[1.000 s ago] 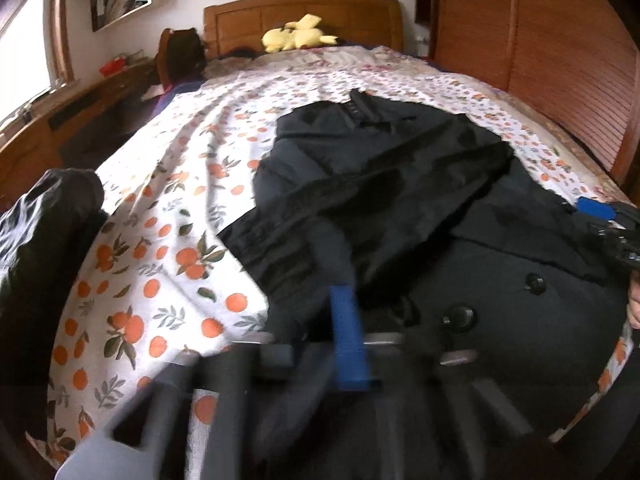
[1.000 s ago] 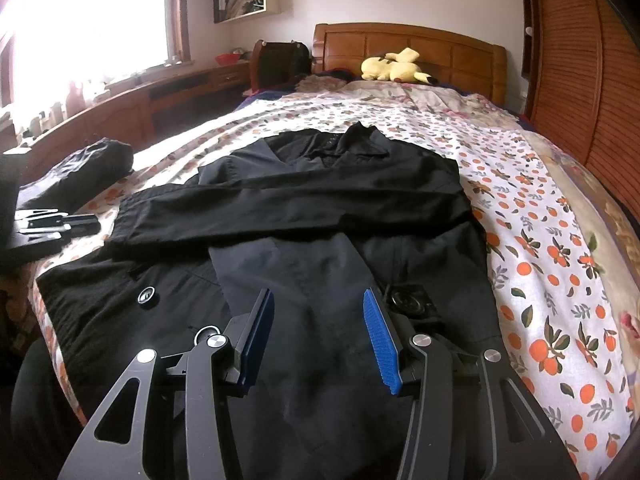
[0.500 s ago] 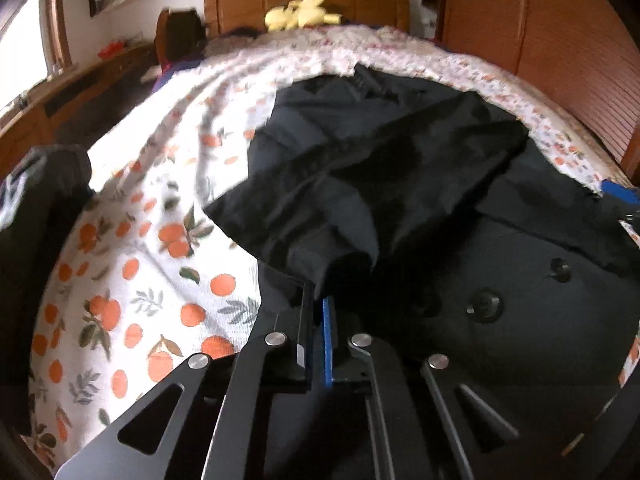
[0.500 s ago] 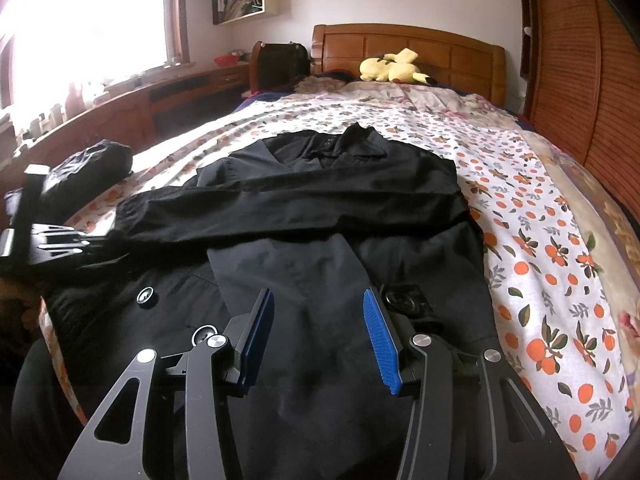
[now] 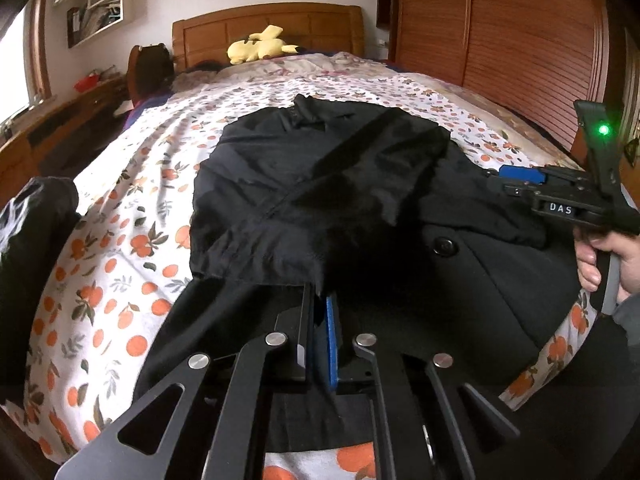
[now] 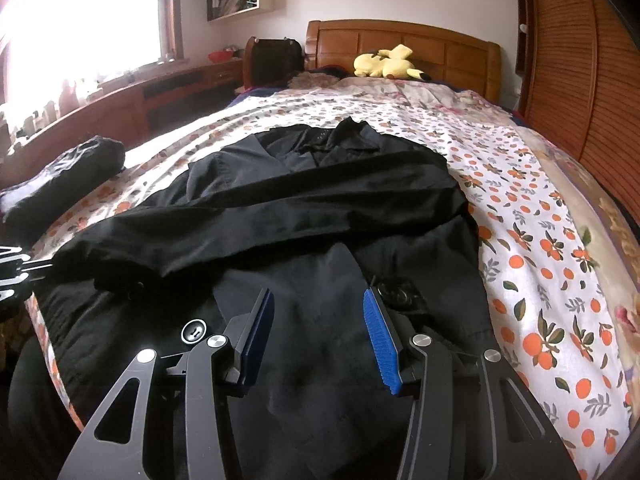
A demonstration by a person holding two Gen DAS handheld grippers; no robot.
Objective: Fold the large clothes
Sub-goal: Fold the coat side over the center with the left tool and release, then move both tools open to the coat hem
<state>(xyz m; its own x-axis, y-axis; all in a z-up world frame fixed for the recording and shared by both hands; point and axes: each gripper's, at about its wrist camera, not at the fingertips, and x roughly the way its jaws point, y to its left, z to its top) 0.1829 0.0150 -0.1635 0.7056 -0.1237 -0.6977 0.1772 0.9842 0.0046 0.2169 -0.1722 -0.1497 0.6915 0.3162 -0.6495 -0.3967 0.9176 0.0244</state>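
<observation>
A large black coat lies spread on the bed, collar toward the headboard, with one sleeve folded across its chest. My left gripper pinches the cuff edge of that sleeve between its fingertips. Its jaws are nearly together and are opening slightly, with the cloth still between them. It also shows at the left edge of the right wrist view. My right gripper hovers open over the coat's lower front with nothing between its pads. A hand holds the right gripper over the coat's right side.
The bed has an orange-print sheet. A dark folded garment lies at its left edge. A yellow plush toy rests by the wooden headboard. A slatted wooden wardrobe stands to the right, and a desk under the window to the left.
My left gripper closed on the sleeve's cuff and drew it toward the near left edge of the bed. The right gripper stayed still and open.
</observation>
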